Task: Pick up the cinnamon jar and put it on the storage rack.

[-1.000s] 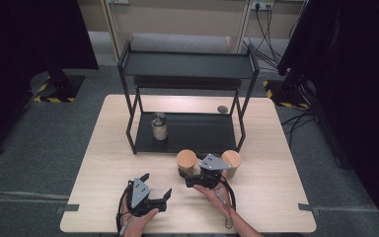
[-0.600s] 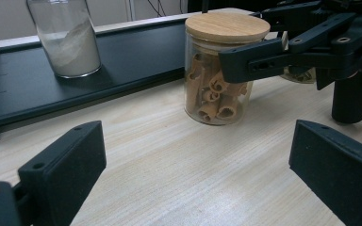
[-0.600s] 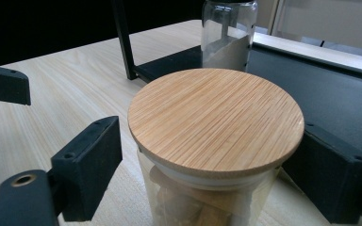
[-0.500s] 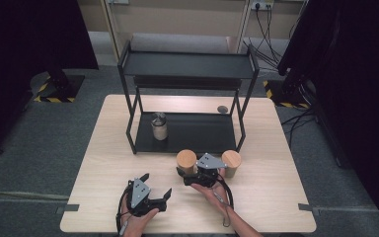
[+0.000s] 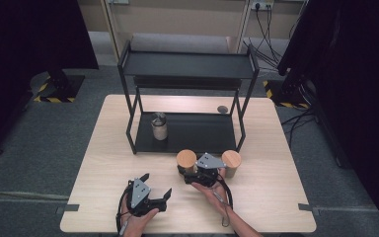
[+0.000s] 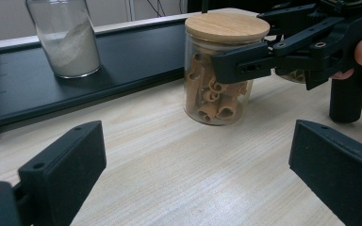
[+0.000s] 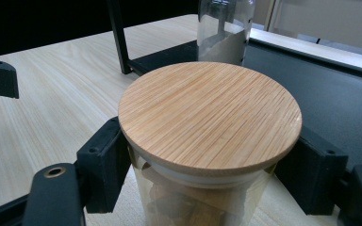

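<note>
Around my bench: what stands by, untouched

A black two-tier shelf rack [image 5: 187,66] stands at the far half of my pale wooden table [image 5: 103,163], and on its lower tray sits a glass jar of pale powder [image 5: 159,126], upright, toward the left. A second wood-lidded jar [image 5: 231,162] stands on the table just in front of the rack's right leg. A small dark disc [image 5: 222,109] lies behind the rack. Grey carpet [image 5: 39,148] surrounds the table.

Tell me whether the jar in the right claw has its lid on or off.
On. The bamboo lid sits flat over the mouth of the jar, with the right claw shut just beneath it.
</note>
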